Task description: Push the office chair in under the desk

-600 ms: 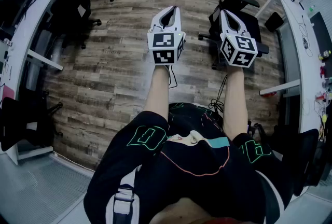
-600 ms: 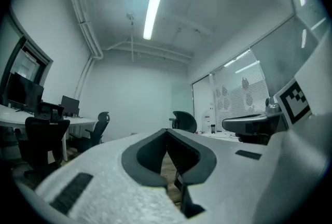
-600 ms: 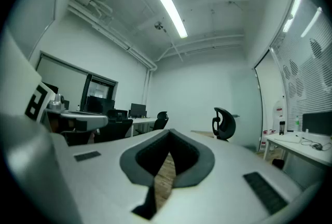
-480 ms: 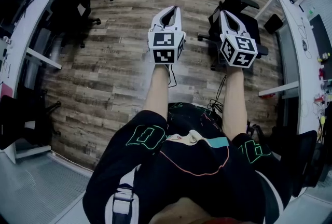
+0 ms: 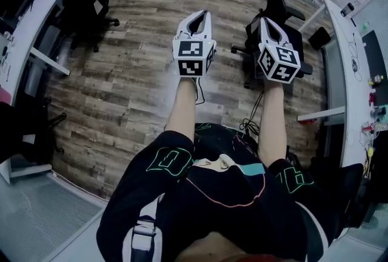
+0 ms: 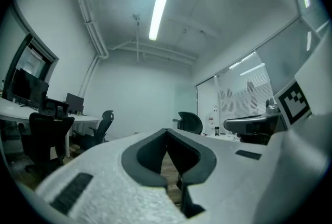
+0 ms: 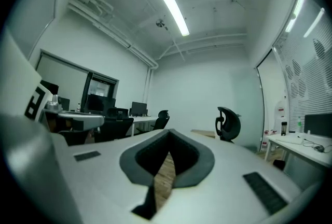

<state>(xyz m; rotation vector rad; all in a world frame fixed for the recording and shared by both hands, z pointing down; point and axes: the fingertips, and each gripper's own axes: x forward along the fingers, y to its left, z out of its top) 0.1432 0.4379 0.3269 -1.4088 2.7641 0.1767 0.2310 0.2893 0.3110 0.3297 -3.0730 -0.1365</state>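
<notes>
Both tongs are shut tight and hold nothing. The left tongs are out to the left of the chair, over the wood floor. The right tongs are close by the chair, on its near side. I cannot tell if they touch it. The chair is not tucked in. The desk is to the right of the chair, with a gap between them. The chair looks like it rolls, so a push from one thin tip may spin it or send it crooked. The tip may also slip off. A hard push may bang the chair into the desk and shake the small things on top.
</notes>
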